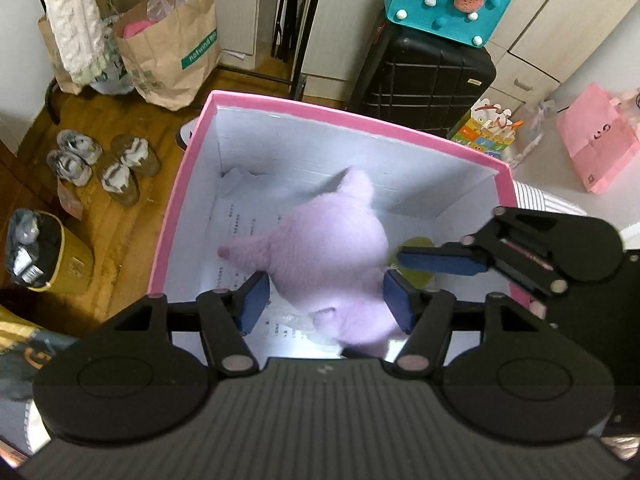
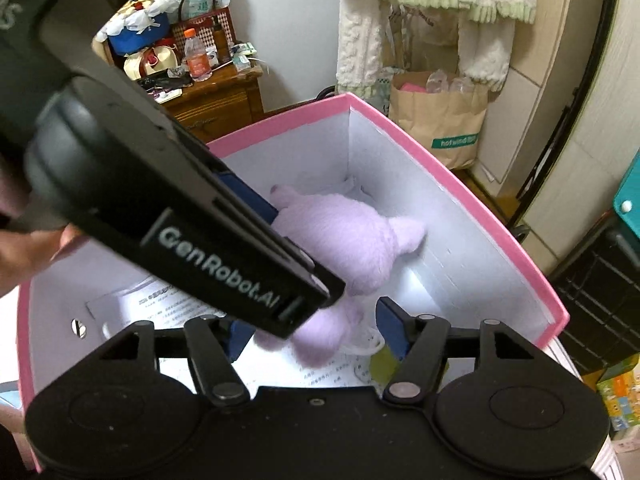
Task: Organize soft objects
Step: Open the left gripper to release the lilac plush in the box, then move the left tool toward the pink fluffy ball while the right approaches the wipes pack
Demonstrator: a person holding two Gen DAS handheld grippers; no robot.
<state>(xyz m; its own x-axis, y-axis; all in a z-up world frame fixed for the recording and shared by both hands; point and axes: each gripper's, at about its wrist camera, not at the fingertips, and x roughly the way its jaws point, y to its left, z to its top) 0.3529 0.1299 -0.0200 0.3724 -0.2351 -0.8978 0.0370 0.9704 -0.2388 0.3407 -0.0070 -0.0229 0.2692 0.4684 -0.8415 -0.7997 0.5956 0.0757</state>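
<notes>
A lilac plush toy (image 1: 328, 252) lies inside a pink box with white walls (image 1: 188, 184), on printed paper. It is blurred in the left wrist view. My left gripper (image 1: 326, 300) is open above the box, its blue pads on either side of the plush without pressing it. My right gripper (image 2: 316, 328) is also open over the box (image 2: 500, 224), just above the plush (image 2: 340, 236). The right gripper also shows in the left wrist view (image 1: 440, 260), at the box's right side. The left gripper's body crosses the right wrist view (image 2: 200, 240). A yellow-green soft thing (image 1: 420, 276) lies under the plush.
Paper bags (image 1: 176, 52) and shoes (image 1: 120, 168) are on the wooden floor to the left. A black suitcase (image 1: 424, 80) with a teal felt bag (image 1: 444, 0) stands behind the box. A pink bag (image 1: 600, 140) lies at right. A cluttered wooden cabinet (image 2: 212, 100) stands at the back.
</notes>
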